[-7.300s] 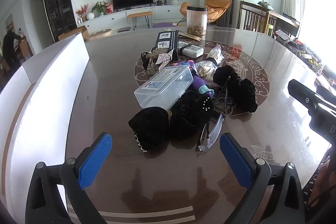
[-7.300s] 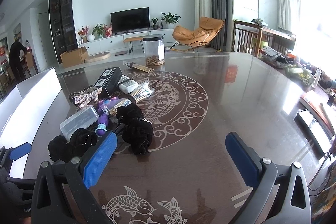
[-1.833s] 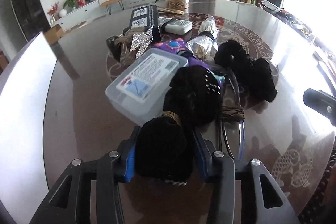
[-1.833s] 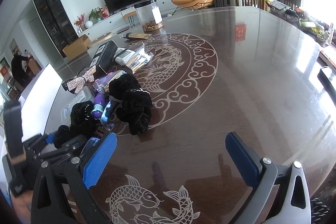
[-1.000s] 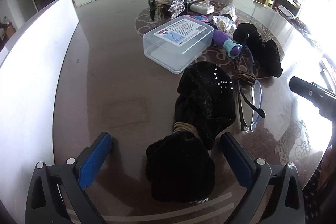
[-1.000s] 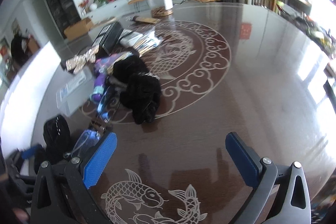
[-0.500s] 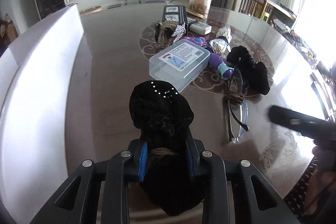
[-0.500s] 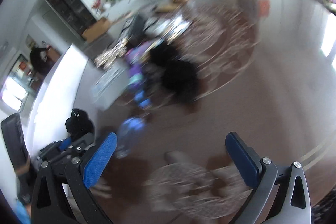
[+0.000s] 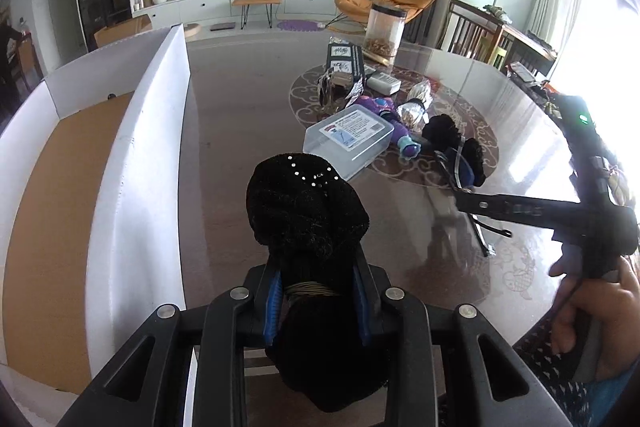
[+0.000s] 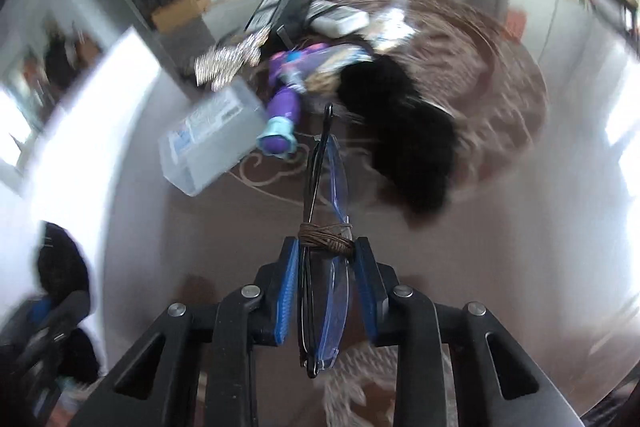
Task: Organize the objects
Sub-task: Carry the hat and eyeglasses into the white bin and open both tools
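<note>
My left gripper [image 9: 318,297] is shut on a black fuzzy cloth bundle [image 9: 306,205] tied with brown cord, held above the table beside the white box [image 9: 132,163]. My right gripper [image 10: 326,285] is shut on folded blue-lensed glasses [image 10: 326,195] bound with brown cord, held over the table; it also shows in the left wrist view [image 9: 470,201]. On the table lie a clear plastic case [image 9: 348,137], a purple toy [image 9: 394,129] and another black fuzzy bundle [image 10: 404,135].
The white box with a brown cardboard floor [image 9: 52,199] stands along the table's left side. Farther back are a black booklet [image 9: 344,57], a sparkly bow [image 10: 228,61], a white remote [image 9: 382,81], foil packets [image 9: 416,103] and a clear jar [image 9: 386,33].
My right gripper has swung left to the glasses and shut on them. My left gripper has lifted the black bundle higher, toward the white box.
</note>
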`<act>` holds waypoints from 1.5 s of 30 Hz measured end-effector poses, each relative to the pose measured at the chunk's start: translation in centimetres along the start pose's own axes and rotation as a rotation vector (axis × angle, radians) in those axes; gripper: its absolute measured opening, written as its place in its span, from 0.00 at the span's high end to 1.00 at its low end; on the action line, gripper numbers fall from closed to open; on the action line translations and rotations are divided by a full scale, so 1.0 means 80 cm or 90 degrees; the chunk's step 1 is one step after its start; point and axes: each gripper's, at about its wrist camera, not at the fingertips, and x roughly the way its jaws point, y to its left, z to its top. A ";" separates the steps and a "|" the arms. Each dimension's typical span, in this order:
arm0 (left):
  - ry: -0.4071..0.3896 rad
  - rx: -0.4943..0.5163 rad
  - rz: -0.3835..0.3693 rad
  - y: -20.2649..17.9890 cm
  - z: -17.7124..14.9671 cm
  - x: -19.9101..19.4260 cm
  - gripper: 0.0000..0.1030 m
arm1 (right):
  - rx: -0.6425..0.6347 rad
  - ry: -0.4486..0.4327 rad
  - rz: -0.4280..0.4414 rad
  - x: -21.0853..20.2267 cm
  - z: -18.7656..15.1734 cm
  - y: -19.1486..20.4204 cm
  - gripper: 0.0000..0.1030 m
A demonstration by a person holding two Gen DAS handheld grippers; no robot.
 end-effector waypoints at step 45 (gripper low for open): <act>-0.024 -0.125 0.136 0.169 0.054 -0.090 0.23 | -0.262 -0.170 0.062 -0.074 -0.006 0.250 0.07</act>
